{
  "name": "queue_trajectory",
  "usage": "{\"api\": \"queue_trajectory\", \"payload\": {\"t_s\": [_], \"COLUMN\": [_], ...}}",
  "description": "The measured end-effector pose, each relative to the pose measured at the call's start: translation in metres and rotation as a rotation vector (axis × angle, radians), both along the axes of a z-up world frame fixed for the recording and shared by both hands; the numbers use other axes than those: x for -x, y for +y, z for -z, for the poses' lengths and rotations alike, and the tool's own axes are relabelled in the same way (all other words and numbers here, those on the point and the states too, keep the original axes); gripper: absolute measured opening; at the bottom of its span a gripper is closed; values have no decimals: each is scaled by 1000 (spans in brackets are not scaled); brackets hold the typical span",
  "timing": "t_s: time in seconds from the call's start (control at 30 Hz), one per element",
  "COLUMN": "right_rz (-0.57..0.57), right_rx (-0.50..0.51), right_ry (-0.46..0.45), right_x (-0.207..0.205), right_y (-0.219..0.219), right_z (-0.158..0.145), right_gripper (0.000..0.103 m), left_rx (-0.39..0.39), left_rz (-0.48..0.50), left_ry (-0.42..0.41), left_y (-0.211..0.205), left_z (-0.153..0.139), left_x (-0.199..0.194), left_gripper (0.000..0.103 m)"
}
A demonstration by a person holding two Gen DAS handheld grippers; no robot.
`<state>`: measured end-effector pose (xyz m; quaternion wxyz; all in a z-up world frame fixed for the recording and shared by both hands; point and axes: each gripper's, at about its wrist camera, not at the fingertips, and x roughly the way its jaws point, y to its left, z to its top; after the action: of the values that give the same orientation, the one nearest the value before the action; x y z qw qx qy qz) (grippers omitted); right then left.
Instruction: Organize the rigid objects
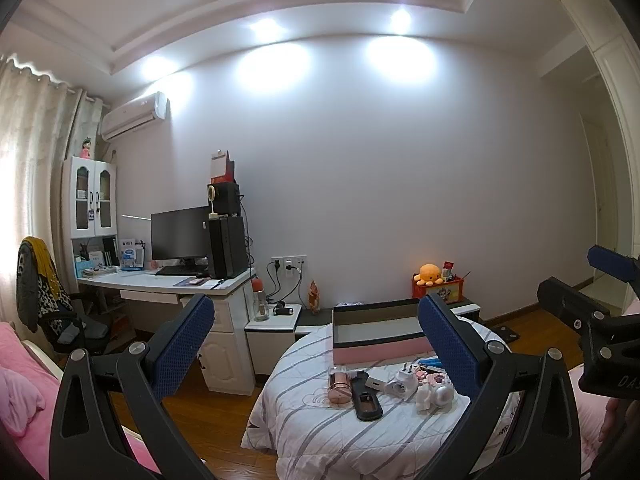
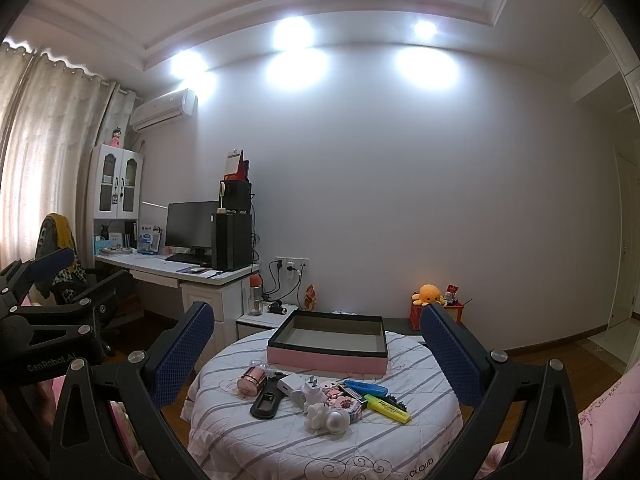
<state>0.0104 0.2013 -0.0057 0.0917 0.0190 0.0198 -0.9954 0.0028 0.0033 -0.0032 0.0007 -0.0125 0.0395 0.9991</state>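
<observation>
A round table under a white striped quilt [image 1: 304, 432] [image 2: 248, 440] holds a shallow pink box with a dark rim [image 1: 380, 354] [image 2: 328, 356], standing empty at its far side. In front of the box lies a cluster: a rose-gold cylinder [image 2: 250, 384], a black flat case [image 2: 268, 400], a white charger [image 2: 292, 384], a plug adapter [image 1: 400, 384], a silver ball [image 2: 338, 420], and blue [image 2: 366, 388] and yellow [image 2: 386, 408] highlighters. My left gripper [image 1: 316, 300] [image 2: 98, 268] and right gripper [image 2: 318, 309] [image 1: 570, 272] hang side by side short of the table, both open and holding nothing.
A white desk [image 2: 192, 276] with a monitor and PC tower stands at the left, with a draped chair [image 1: 44, 292] beside it. A low nightstand [image 1: 272, 322] sits behind the table. An orange plush [image 2: 428, 294] rests on a red box by the wall. Pink bedding [image 1: 24, 384] flanks both sides.
</observation>
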Motion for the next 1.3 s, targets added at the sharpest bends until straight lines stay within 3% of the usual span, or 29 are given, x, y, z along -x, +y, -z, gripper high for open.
{"api": "queue_trajectory", "payload": {"t_s": [0.77,1.3], "right_rz": [9,40], "right_rx": [1,2], "right_ry": [-16,-39], "right_x": [0,17], "right_y": [1,0], "right_z": [-3,6], "right_gripper": [103,103], "left_rx": [30,-24], "left_rz": [3,29], "left_ry": [-9,-47], "left_y": [8,11], "left_z": [7,19], "left_x": [7,39], "left_gripper": [103,103]}}
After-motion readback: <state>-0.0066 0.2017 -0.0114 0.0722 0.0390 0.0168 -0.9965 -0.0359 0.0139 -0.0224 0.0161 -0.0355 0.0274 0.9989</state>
